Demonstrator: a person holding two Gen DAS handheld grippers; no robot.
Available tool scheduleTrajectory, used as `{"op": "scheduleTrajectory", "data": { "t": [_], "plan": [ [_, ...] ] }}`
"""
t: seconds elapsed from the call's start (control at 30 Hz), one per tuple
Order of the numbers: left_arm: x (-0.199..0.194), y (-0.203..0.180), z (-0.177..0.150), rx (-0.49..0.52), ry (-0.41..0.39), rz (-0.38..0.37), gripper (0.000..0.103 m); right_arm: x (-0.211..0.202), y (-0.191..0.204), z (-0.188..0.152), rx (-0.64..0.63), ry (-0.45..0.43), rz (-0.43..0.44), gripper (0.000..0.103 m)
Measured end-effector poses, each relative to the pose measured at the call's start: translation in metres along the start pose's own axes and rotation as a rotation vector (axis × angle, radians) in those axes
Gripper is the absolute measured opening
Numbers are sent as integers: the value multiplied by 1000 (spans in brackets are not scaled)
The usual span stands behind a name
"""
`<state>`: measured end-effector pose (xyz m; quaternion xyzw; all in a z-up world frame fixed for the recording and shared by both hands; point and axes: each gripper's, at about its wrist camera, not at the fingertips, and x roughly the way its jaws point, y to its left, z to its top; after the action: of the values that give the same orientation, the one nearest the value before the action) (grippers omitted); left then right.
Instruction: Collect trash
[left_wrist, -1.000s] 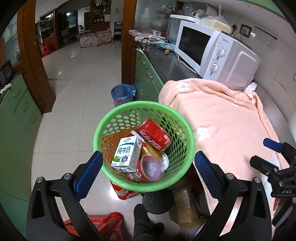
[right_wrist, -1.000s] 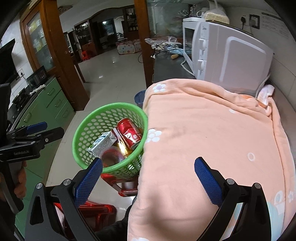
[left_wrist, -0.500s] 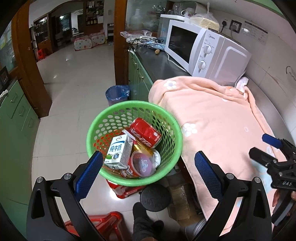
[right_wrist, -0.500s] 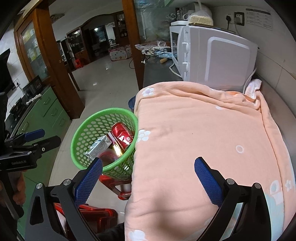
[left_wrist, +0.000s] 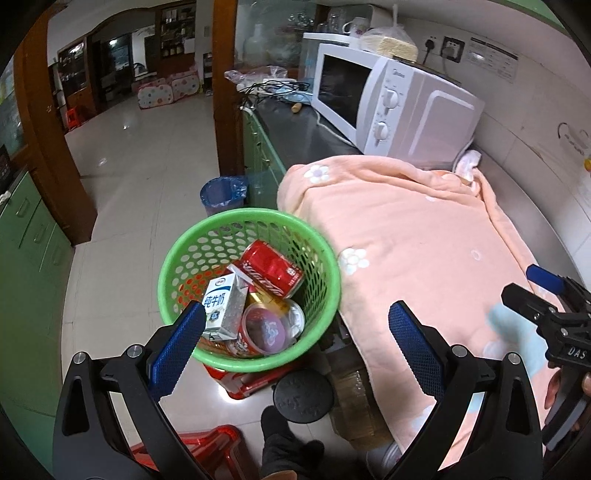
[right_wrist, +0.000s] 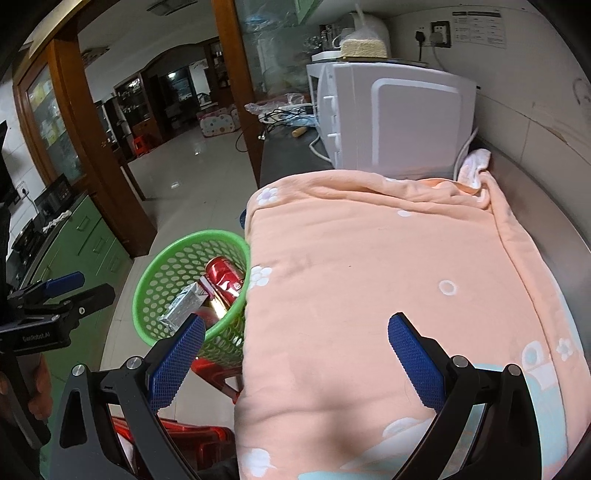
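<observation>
Hovering with both sets of tongs spread wide and empty, the person has the left gripper (left_wrist: 295, 332) above the green basket (left_wrist: 177, 258) and the right gripper (right_wrist: 295, 339) over the peach blanket (right_wrist: 388, 266), which looks bare of litter.

All the trash I can see lies just ahead of and below the left gripper's blue pads (left_wrist: 179, 341), inside the basket, which stands on a red stool (left_wrist: 236, 380) touching the blanket's hanging edge. From the right gripper it lies off to the left.

The red soda can (left_wrist: 271, 267) lies on its side at the far part of the pile, its long axis slanting from far-left to near-right, one end against the basket wall. It is probably light and thin-walled, so a squeeze across the round middle would suit, gently, since it may dent or slip. The milk carton (left_wrist: 223, 310) leans tilted, top pointing away and slightly right; soft card, best pinched across its flat faces. The round tub with the pinkish lid (left_wrist: 266, 328) sits nearest, lid up, likely slick. The basket itself looks stiff and light; its rim seems the natural hold.
</observation>
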<state>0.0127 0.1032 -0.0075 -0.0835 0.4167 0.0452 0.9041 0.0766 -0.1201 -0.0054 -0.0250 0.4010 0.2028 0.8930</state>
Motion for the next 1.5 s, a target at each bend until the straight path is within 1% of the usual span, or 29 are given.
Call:
{"op": "scheduleTrajectory", "data": {
  "t": [0.1, 0.53, 1.5],
  "plan": [
    [-2, -5, 0, 9, -1, -11, 98, -3, -2, 0, 4, -5, -5, 96],
    [-3, -12, -5, 17, 1, -13, 98, -7, -2, 2, 2, -15, -7, 96],
    [-5, -28, -4, 41, 3, -35, 98, -13, -7, 3, 15, -28, -16, 96]
  ]
}}
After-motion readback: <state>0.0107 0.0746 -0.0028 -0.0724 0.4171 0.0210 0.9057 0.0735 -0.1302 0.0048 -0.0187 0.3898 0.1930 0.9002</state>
